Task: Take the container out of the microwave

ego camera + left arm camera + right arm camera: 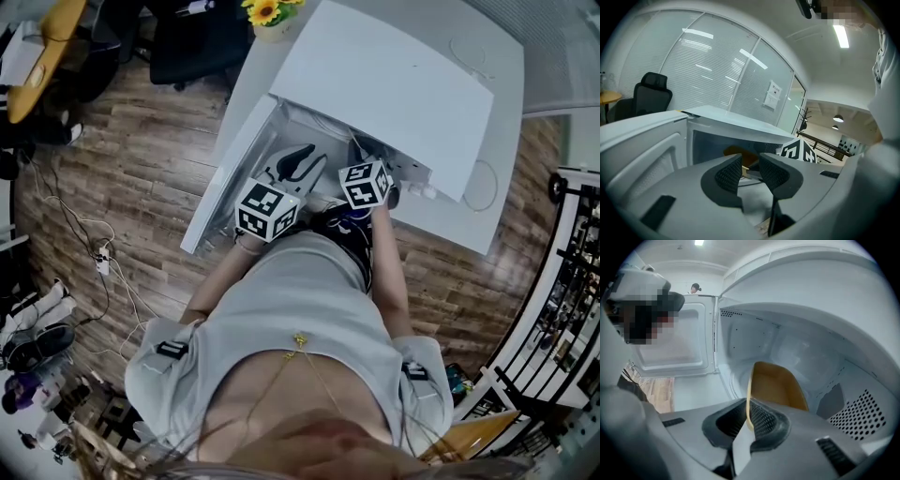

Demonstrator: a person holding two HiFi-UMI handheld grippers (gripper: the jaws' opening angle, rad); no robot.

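Right gripper view: clenched on the near rim of the shallow yellow plastic container, with the thin edge pinched between both pads of the right gripper. Not yet out of the white microwave oven; resting low in the cavity, nearer to the perforated side wall than to the open white door.

Left gripper: released, jaws apart with nothing between them, held just outside the opening of the microwave, beside the inner face of the door.

Step in hand, by judgement: drawing out. Keep the grip firm, because only a narrow rim is held and could slip or bend. Raise a little first, to free the base from the cavity floor, then pull straight back through the opening. Keep level, since the contents cannot be seen. Once clear of the opening, bring the left gripper to the opposite rim for support.

Edges and room: mind the lower sill of the opening and the cavity ceiling, close above the right gripper. More room toward the door side, less toward the perforated wall. Only a narrow strip of white worktop visible around the microwave, and the person's body close in front, so probably better to carry out slowly.
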